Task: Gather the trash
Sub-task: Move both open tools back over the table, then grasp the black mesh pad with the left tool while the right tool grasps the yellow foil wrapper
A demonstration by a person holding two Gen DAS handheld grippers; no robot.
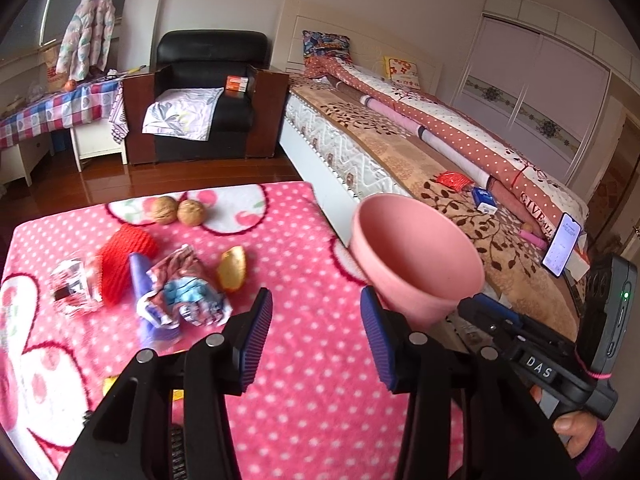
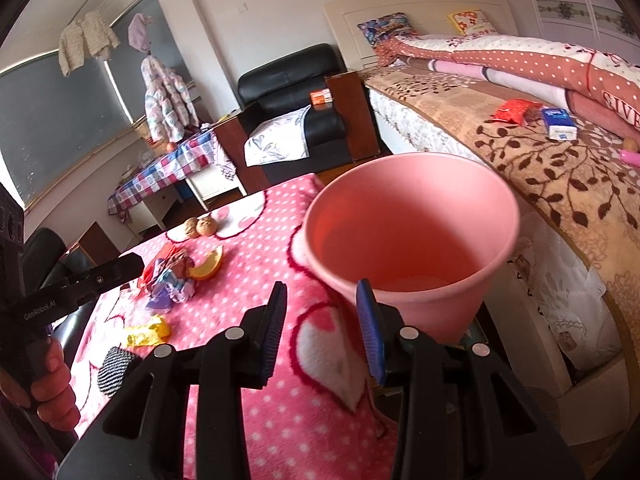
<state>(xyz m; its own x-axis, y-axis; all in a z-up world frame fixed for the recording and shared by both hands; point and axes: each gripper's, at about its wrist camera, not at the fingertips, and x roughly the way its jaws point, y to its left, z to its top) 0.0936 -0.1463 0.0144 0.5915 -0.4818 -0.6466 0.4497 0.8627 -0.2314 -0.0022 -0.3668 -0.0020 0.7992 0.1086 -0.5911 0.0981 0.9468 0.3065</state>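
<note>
Sitting just beyond both released tools (image 1: pixel 316 336) (image 2: pixel 322 330), pink bin (image 2: pixel 408 240), crumpled wrappers (image 1: pixel 180 292) leftward.

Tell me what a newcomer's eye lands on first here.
First, the pink bucket, empty and tilted off the table's edge, its wall between the right gripper's open fingers. Next, the crumpled wrappers on the pink polka-dot blanket, ahead of the open left gripper, with two walnuts behind.

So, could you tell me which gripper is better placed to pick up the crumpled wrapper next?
Left. The left gripper is open and empty, just short of the crumpled wrapper. The right gripper sits at the pink bin, one finger inside the rim, farther from the trash.
</note>
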